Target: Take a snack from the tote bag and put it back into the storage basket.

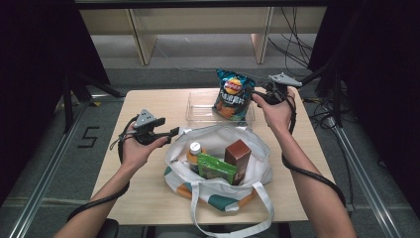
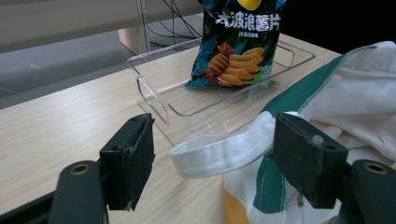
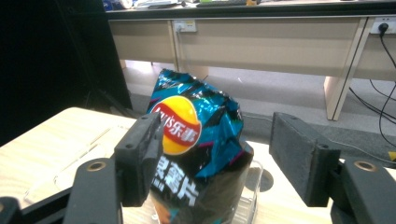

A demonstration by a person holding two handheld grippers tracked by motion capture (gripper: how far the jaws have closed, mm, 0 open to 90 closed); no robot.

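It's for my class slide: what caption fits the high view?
Chip bag stands in clear tray beside open right gripper; tote bag waits.

Glossy, crinkled foil crisp bag (image 1: 233,94) in a clear smooth plastic tray (image 1: 198,116); matt white-and-green cloth tote bag (image 1: 257,171) with satin strap (image 2: 219,154); pale wood-grain laminate table (image 1: 148,198).

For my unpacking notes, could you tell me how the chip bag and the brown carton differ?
The chip bag is blue, crinkled foil; the brown carton is plain and boxy. The chip bag stands in the clear tray; the brown carton sits inside the tote bag. Both stand upright.
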